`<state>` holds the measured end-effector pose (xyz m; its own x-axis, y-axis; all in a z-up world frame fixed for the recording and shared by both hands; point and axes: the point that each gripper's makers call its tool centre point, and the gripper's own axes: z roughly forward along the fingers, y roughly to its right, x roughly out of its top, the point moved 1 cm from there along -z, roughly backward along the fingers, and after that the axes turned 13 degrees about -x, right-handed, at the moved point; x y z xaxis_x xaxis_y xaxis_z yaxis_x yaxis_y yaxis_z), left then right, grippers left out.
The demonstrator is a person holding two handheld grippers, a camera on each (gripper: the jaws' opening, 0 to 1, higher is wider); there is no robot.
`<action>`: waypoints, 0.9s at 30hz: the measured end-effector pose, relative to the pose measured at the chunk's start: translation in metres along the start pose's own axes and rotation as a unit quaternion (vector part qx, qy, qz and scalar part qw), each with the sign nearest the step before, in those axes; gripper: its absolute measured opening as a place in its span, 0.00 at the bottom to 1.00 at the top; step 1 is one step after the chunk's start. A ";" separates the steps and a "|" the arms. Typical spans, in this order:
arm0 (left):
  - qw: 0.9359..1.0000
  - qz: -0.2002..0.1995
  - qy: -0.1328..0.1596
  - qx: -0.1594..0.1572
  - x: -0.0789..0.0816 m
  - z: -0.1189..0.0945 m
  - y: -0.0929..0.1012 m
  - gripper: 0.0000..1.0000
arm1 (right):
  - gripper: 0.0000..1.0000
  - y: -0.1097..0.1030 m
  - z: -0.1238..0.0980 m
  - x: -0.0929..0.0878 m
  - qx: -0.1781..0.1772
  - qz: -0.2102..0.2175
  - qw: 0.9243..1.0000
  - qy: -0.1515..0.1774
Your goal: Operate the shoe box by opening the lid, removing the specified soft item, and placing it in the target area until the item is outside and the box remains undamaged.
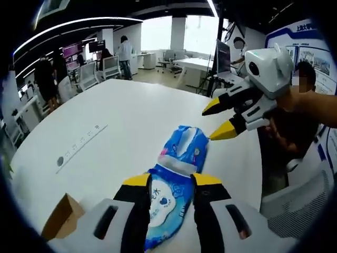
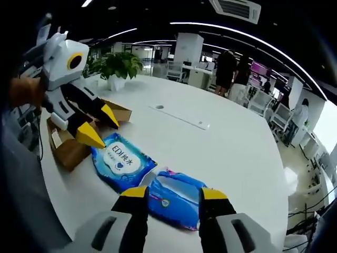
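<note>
Two soft blue wipe packs lie on the white table (image 1: 121, 116). In the left gripper view the pack with the white cloud label (image 1: 164, 203) lies between my left gripper's (image 1: 172, 180) wide-apart jaws, and the second blue pack (image 1: 185, 147) lies just beyond it. My right gripper (image 1: 216, 122) hovers open past that second pack, with nothing between its jaws. The right gripper view shows my right gripper (image 2: 172, 192) open over the second pack (image 2: 174, 203). My left gripper (image 2: 100, 126) stands open at the labelled pack's (image 2: 122, 158) edge. The brown cardboard box (image 2: 68, 150) sits open behind it.
A corner of the cardboard box (image 1: 60, 216) lies by the near left table edge. A grey inset strip (image 1: 79, 145) runs along the table. A potted plant (image 2: 116, 66) stands at the far table edge. A person's arm (image 1: 316, 108) holds the right gripper; office chairs and people stand around.
</note>
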<state>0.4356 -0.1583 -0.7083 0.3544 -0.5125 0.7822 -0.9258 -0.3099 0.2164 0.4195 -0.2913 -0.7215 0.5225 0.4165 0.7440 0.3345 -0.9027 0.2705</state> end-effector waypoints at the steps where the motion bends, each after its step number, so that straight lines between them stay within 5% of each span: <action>1: 1.000 0.000 0.007 0.004 0.000 -0.005 0.000 0.35 | 0.38 -0.002 -0.001 0.000 0.000 -0.001 1.000 0.002; 17: 0.998 0.004 0.054 0.044 -0.007 -0.071 0.009 0.60 | 0.74 -0.025 -0.023 0.007 0.010 0.029 0.999 0.016; 27: 0.995 -0.007 0.073 0.064 -0.028 -0.111 0.009 0.77 | 0.90 -0.043 -0.030 0.013 0.017 0.022 0.999 0.019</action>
<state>0.4024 -0.0574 -0.6636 0.3348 -0.3889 0.8583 -0.8936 -0.4201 0.1582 0.3884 -0.2506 -0.7047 0.5069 0.3711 0.7780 0.3378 -0.9159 0.2167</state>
